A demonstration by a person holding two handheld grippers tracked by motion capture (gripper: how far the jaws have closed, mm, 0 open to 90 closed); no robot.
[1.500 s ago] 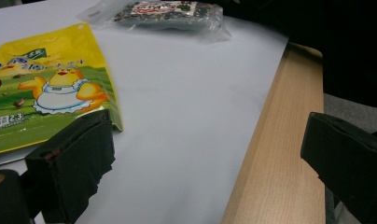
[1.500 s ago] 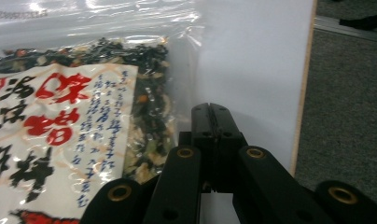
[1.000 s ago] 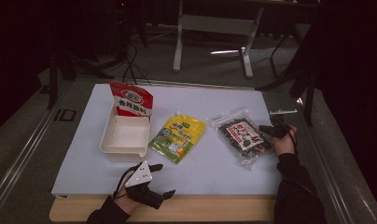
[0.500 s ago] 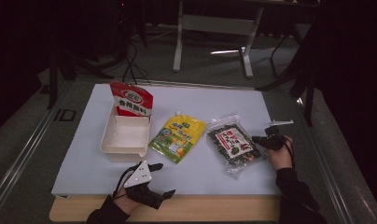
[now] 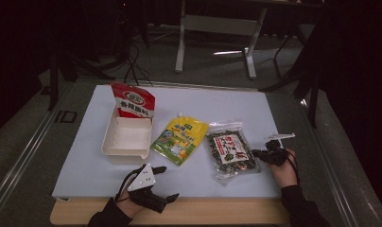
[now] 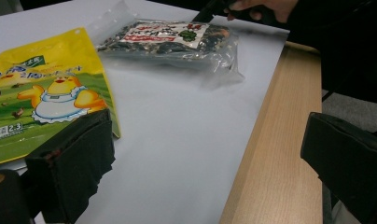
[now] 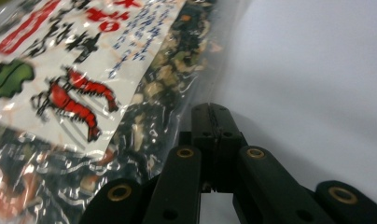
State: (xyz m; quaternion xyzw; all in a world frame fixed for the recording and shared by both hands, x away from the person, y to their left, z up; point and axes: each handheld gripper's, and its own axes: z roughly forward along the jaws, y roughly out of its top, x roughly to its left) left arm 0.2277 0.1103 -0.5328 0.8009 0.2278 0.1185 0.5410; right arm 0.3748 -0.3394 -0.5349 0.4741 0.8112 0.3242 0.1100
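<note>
The seaweed snack bag (image 7: 79, 93) is clear, crinkled, glossy plastic film. The yellow pouch (image 6: 42, 98) looks smooth with a soft sheen. The counter (image 6: 275, 154) is pale matt wood under a matt white sheet (image 6: 177, 140). The fingers (image 6: 72, 163) are matt black.

Yellow pouch (image 6: 46, 98): "2-3" printed small at its lower left corner, beside a cartoon chick; the green banner's lettering is too blurred to read.
Red bag (image 5: 133, 100): Chinese characters on a white band, not legible.
Clear seaweed packet (image 7: 74, 70): red and black Chinese brush lettering, blue fine print, unreadable.
Floor marking (image 5: 66, 117): "ID".
</note>
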